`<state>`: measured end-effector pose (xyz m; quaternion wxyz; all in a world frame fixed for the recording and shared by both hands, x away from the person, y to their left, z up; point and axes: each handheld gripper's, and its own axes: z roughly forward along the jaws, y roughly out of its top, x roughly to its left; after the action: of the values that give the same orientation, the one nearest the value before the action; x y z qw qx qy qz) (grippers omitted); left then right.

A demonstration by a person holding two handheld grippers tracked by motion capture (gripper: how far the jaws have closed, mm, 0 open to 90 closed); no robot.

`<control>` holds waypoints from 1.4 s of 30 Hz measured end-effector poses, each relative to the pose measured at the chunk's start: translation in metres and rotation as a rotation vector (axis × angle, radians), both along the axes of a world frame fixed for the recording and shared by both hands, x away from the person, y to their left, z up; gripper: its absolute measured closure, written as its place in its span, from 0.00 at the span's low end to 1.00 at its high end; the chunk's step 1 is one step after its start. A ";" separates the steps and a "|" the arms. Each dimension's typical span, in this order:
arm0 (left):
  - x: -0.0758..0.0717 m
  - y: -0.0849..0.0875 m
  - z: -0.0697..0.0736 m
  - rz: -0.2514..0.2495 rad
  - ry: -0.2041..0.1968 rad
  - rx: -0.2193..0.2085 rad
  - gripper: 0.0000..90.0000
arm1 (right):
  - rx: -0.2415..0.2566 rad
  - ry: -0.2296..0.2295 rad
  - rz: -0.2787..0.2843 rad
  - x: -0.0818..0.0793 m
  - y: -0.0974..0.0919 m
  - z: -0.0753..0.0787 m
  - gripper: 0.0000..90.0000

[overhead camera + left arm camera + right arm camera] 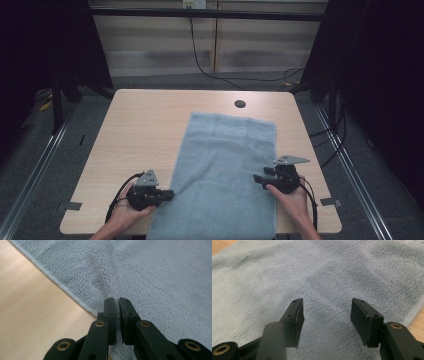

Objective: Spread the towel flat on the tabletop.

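Observation:
A light blue towel (225,170) lies flat along the wooden table (145,125), its near end hanging over the front edge. My left gripper (170,194) sits at the towel's left hem near the front. In the left gripper view the gripper (117,300) has its jaws shut on the towel (155,272) just inside the hem, and a crease runs away from the tips. My right gripper (257,179) is at the towel's right side. In the right gripper view that gripper (326,301) stands open just above the towel (324,272), with only flat pile between the pads.
A round cable hole (240,104) lies in the table's far side, just beyond the towel's patterned end. Bare wood shows left of the towel and in a narrow strip on its right. Black cables (210,70) trail on the floor behind the table.

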<state>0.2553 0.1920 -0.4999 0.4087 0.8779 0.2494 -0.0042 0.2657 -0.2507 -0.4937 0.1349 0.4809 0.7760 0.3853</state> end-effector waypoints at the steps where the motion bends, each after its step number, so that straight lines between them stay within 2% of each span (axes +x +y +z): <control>1: -0.006 0.004 0.002 -0.012 0.015 -0.030 0.94 | 0.002 -0.003 0.015 0.004 0.005 0.000 0.49; 2: -0.006 0.004 0.002 -0.012 0.015 -0.030 0.92 | 0.001 -0.006 0.025 0.007 0.008 -0.001 0.49; 4: -0.007 0.007 0.007 -0.021 0.000 -0.079 0.82 | -0.007 0.004 0.038 0.013 0.013 -0.003 0.50; 5: -0.005 0.007 0.010 -0.027 -0.002 -0.112 0.82 | -0.007 0.004 0.038 0.013 0.013 -0.003 0.50; 6: -0.001 0.007 0.013 -0.027 -0.005 -0.137 0.72 | -0.023 0.028 0.070 0.019 0.020 -0.008 0.50; 7: 0.002 0.005 0.015 -0.016 -0.011 -0.146 0.72 | -0.023 0.028 0.070 0.019 0.020 -0.008 0.50; 8: 0.018 0.001 0.017 0.028 -0.022 -0.150 0.64 | -0.064 0.011 0.066 0.017 0.026 -0.008 0.60; 9: 0.025 -0.001 0.016 0.037 -0.023 -0.149 0.62 | -0.092 -0.005 0.069 0.016 0.029 -0.008 0.65; 10: 0.037 -0.004 0.015 0.054 -0.010 -0.128 0.60 | -0.105 -0.018 0.075 0.015 0.030 -0.008 0.73; 11: 0.037 -0.004 0.015 0.054 -0.010 -0.128 0.57 | -0.084 -0.010 0.086 0.015 0.030 -0.008 0.80; 12: 0.057 -0.007 0.011 0.055 0.038 -0.134 0.58 | -0.063 -0.005 0.089 0.016 0.030 -0.009 0.85; 13: 0.064 -0.009 0.010 0.075 0.035 -0.133 0.58 | -0.054 -0.002 0.098 0.016 0.030 -0.009 0.88; 14: 0.064 -0.009 0.010 0.075 0.035 -0.133 0.57 | -0.054 -0.002 0.098 0.016 0.030 -0.009 0.88; 16: 0.076 -0.013 0.008 0.097 0.021 -0.124 0.58 | -0.036 -0.001 0.110 0.017 0.030 -0.010 0.92; 17: 0.080 -0.016 0.006 0.123 -0.010 -0.116 0.58 | -0.032 0.002 0.115 0.018 0.029 -0.010 0.93; 18: 0.090 -0.023 0.002 0.130 -0.019 -0.084 0.58 | -0.021 0.008 0.117 0.019 0.029 -0.011 0.93; 19: 0.090 -0.023 0.002 0.130 -0.019 -0.084 0.58 | -0.019 0.007 0.116 0.019 0.029 -0.011 0.93; 20: 0.093 -0.027 -0.002 0.157 -0.064 -0.046 0.59 | -0.023 0.006 0.119 0.019 0.029 -0.011 0.93; 21: 0.095 -0.032 -0.009 0.164 -0.052 -0.044 0.60 | -0.024 0.006 0.118 0.019 0.029 -0.011 0.93; 22: 0.095 -0.032 -0.009 0.164 -0.052 -0.044 0.62 | -0.023 0.007 0.118 0.019 0.029 -0.011 0.93; 23: 0.091 -0.035 -0.007 0.169 -0.098 0.011 0.71 | -0.020 0.009 0.117 0.019 0.029 -0.011 0.93; 25: 0.091 -0.033 -0.007 0.162 -0.091 0.006 0.84 | -0.018 0.010 0.117 0.020 0.029 -0.011 0.92; 26: 0.089 -0.029 -0.007 0.157 -0.101 0.014 0.84 | -0.011 0.014 0.112 0.019 0.029 -0.011 0.92; 27: 0.085 -0.021 -0.008 0.145 -0.084 -0.001 0.90 | 0.034 0.027 0.094 0.020 0.028 -0.013 0.91; 28: 0.085 -0.021 -0.008 0.145 -0.084 -0.001 0.92 | 0.034 0.027 0.094 0.020 0.028 -0.013 0.91; 29: 0.078 -0.014 -0.008 0.152 -0.068 -0.011 0.93 | 0.027 0.031 0.109 0.018 0.031 -0.012 0.91; 30: 0.078 -0.014 -0.008 0.152 -0.068 -0.011 0.93 | 0.024 0.025 0.125 0.017 0.032 -0.012 0.91; 31: 0.068 -0.008 -0.007 0.137 -0.065 -0.010 0.93 | 0.026 0.028 0.139 0.016 0.034 -0.012 0.91; 32: 0.068 -0.008 -0.007 0.137 -0.065 -0.010 0.93 | 0.031 0.035 0.153 0.015 0.035 -0.012 0.91; 34: 0.053 0.002 -0.008 0.120 -0.051 -0.030 0.93 | 0.038 0.051 0.187 0.013 0.037 -0.011 0.92; 35: 0.048 0.005 -0.008 0.115 -0.049 -0.032 0.93 | 0.049 0.070 0.196 0.011 0.038 -0.011 0.92; 37: 0.046 0.007 -0.008 0.107 -0.049 -0.030 0.93 | 0.054 0.072 0.204 0.009 0.039 -0.011 0.92; 40: 0.038 0.010 -0.008 0.123 -0.027 -0.045 0.93 | 0.002 0.053 0.223 -0.004 0.046 -0.008 0.92; 41: 0.038 0.010 -0.008 0.123 -0.027 -0.045 0.93 | 0.002 0.053 0.223 -0.004 0.046 -0.008 0.92; 42: 0.037 0.010 -0.008 0.123 -0.028 -0.040 0.92 | -0.004 0.043 0.230 -0.012 0.046 -0.008 0.92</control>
<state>0.2920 0.2019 -0.5074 0.4290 0.8525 0.2971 0.0284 0.2542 -0.2043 -0.5016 0.0740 0.3966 0.8296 0.3861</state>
